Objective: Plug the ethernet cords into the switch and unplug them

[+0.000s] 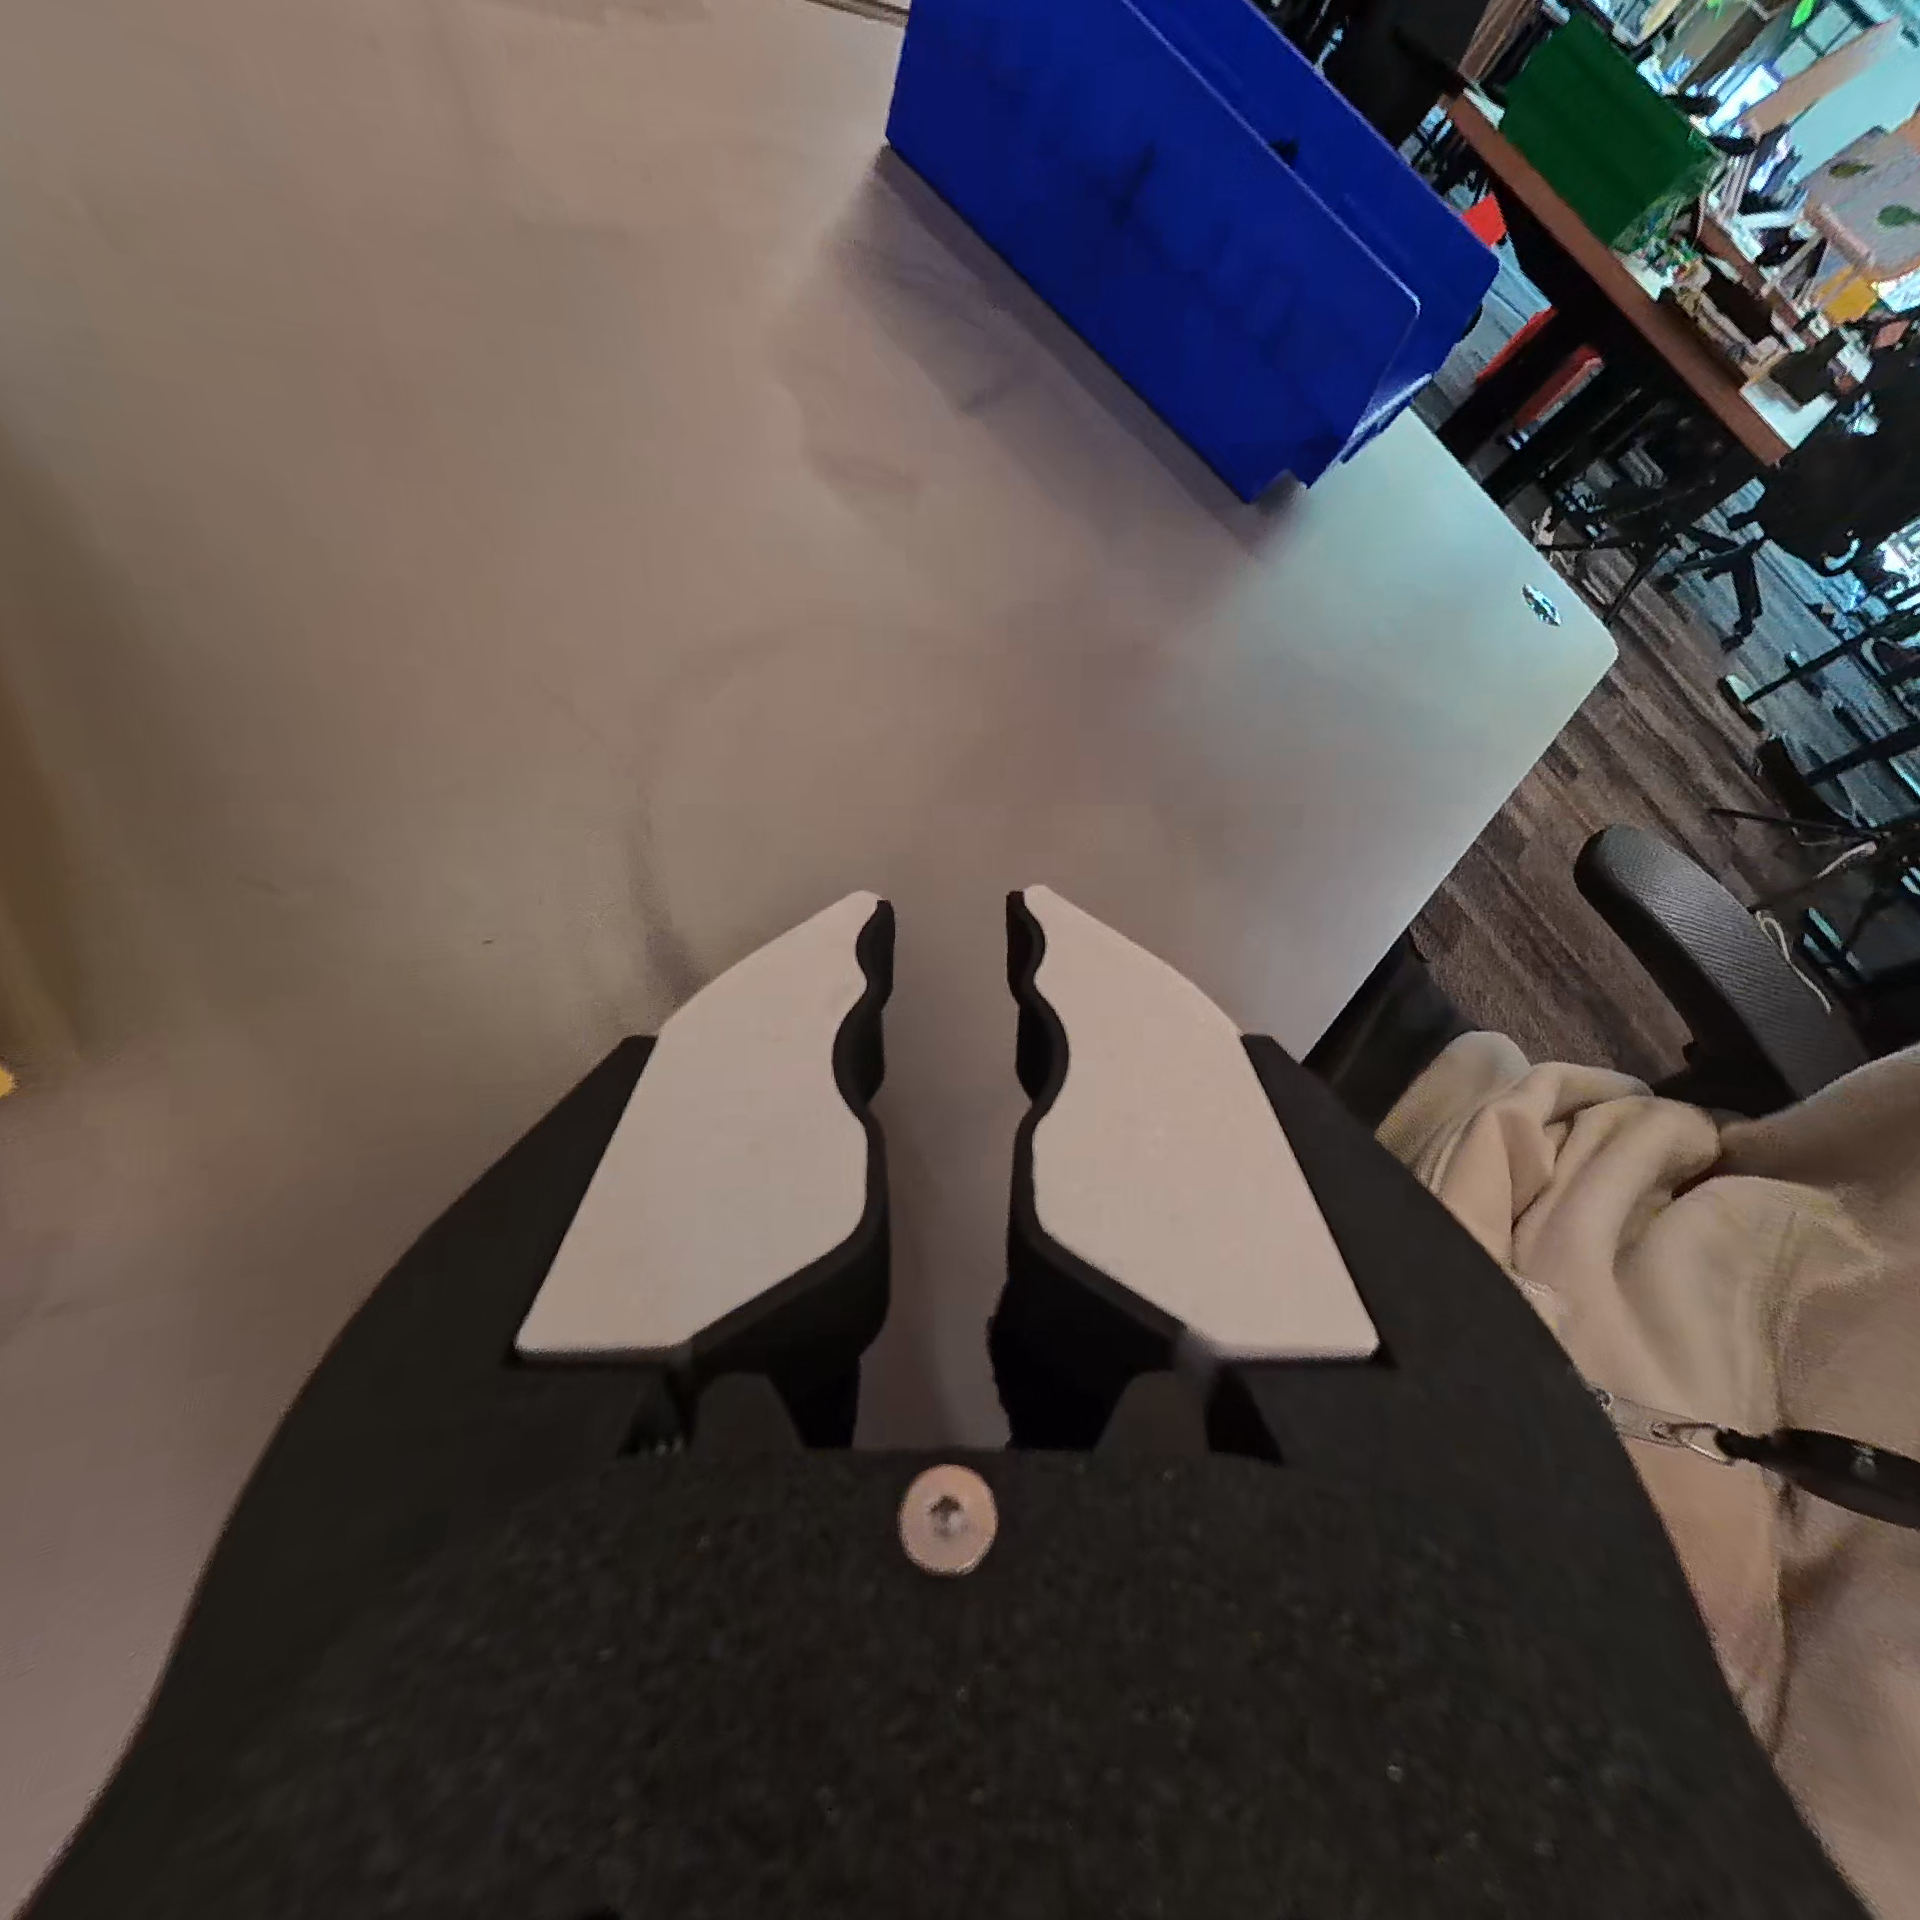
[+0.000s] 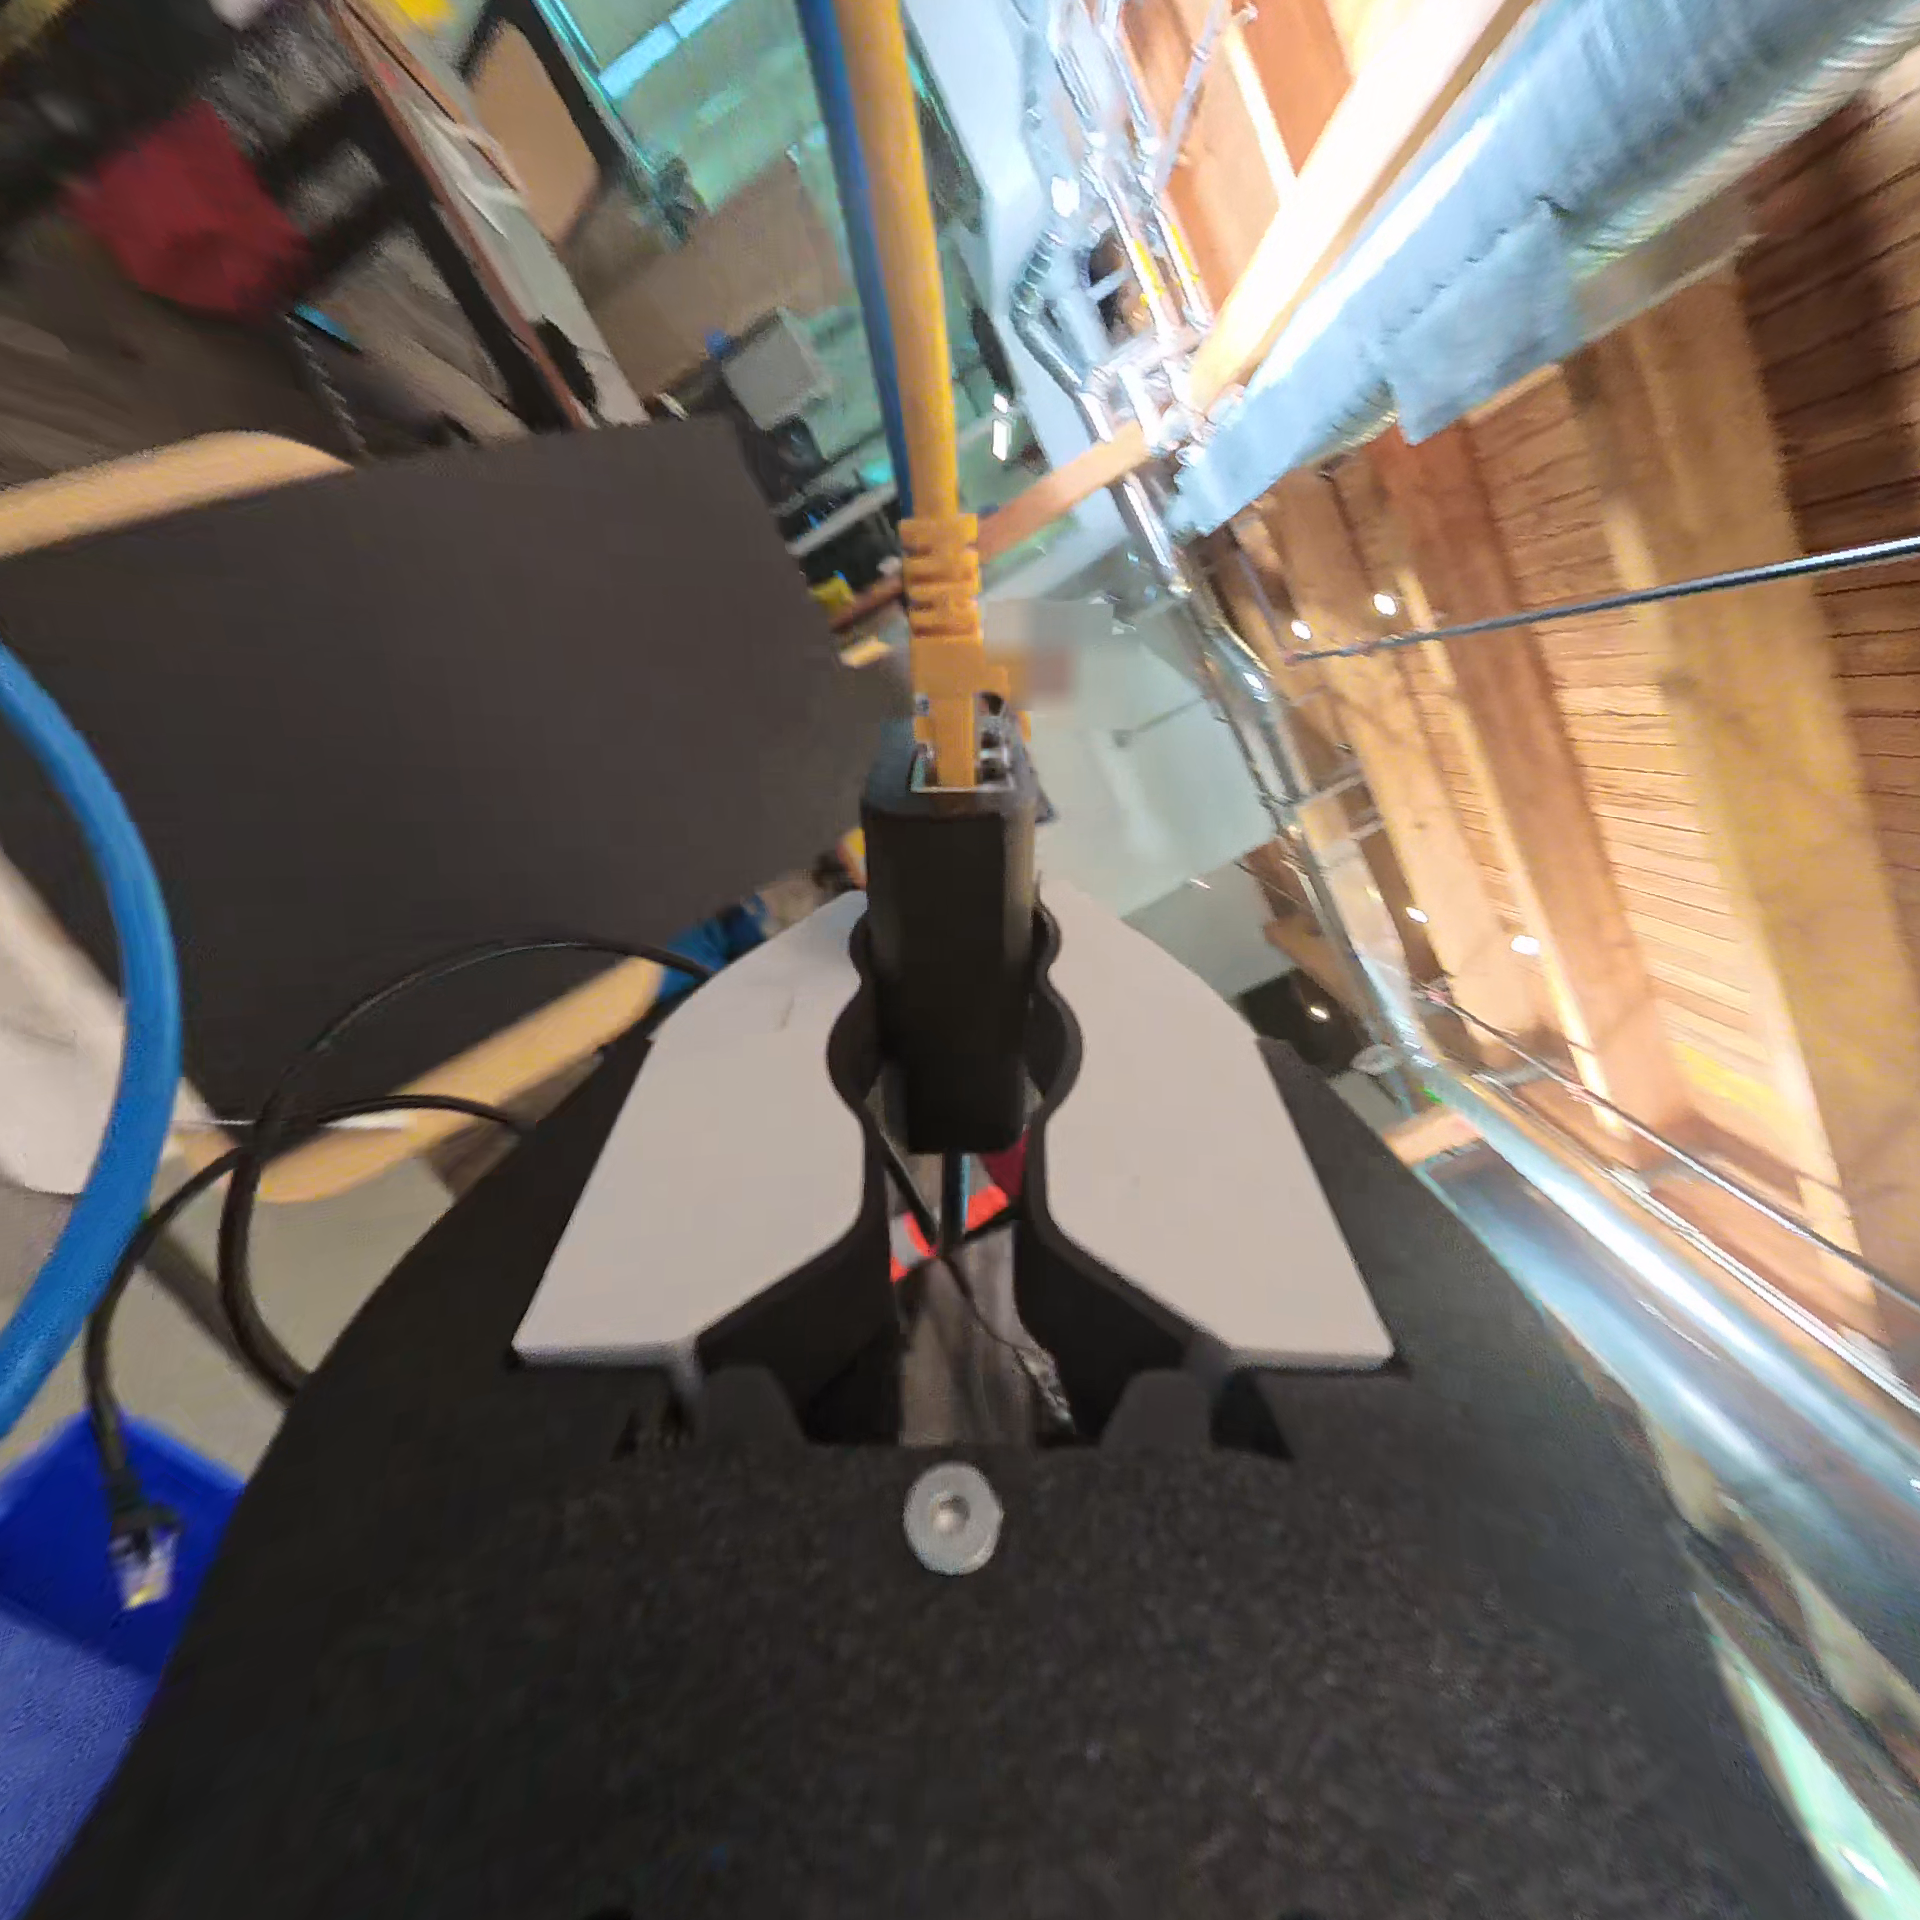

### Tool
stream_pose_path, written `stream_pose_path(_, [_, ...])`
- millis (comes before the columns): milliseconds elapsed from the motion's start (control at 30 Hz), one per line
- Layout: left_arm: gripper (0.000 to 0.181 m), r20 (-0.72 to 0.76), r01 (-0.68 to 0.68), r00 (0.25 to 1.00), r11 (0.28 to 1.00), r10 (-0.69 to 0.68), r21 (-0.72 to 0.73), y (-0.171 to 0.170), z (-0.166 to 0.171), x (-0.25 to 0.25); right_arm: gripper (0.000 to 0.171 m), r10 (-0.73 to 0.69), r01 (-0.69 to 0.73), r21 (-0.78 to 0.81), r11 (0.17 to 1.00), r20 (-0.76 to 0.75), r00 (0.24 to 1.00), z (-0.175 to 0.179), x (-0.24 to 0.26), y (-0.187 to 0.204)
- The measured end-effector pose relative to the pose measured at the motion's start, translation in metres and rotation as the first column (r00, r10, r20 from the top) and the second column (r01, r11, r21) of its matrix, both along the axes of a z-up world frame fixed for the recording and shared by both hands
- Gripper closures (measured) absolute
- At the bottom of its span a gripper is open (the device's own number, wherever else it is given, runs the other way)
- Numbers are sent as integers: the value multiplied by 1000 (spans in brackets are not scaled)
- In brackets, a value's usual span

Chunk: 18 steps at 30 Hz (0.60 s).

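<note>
My right gripper (image 2: 951, 935) is clamped on the black switch (image 2: 951, 925), held lifted with its port end pointing away along the fingers. The yellow cord (image 2: 940, 582) is seated in a port and runs straight out along that same axis; a blue cord (image 2: 868, 312) runs behind it. My left gripper (image 1: 951, 914) hovers over the table (image 1: 416, 520), jaws slightly parted, holding nothing. I judge any unplugging pull must follow the switch's long axis, and the left gripper is the free one.

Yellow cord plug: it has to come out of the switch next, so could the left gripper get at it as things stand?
Probably not yet. The left gripper is open and empty over bare table, while the right gripper holds the switch aloft, yellow cord still plugged in.
</note>
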<state>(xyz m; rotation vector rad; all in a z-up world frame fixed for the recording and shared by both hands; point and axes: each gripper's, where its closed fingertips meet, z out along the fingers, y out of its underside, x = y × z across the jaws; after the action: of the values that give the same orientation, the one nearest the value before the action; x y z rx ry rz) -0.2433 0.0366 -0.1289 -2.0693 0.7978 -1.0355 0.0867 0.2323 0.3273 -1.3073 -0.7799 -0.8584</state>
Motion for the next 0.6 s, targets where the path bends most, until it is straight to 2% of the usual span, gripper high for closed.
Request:
stream_pose_path(67, [161,-1,19,1000,1000,-19,2,-2,0,5,147,-77,76,34,997,20,997,31,31,-1])
stream_pose_path(167, [161,-8,36,999,999,-35,6,-4,0,10,147,-150,150,41,988,4,989,38,71,4])
stream_pose_path(433, [161,-17,55,998,998,-55,-6,-5,-3,17,147,-256,253,-85,964,-29,966,-29,138,15])
stream_pose_path(600, [162,-26,65,998,998,-65,-19,-6,-6,19,147,-286,267,-229,936,-55,957,-122,167,27])
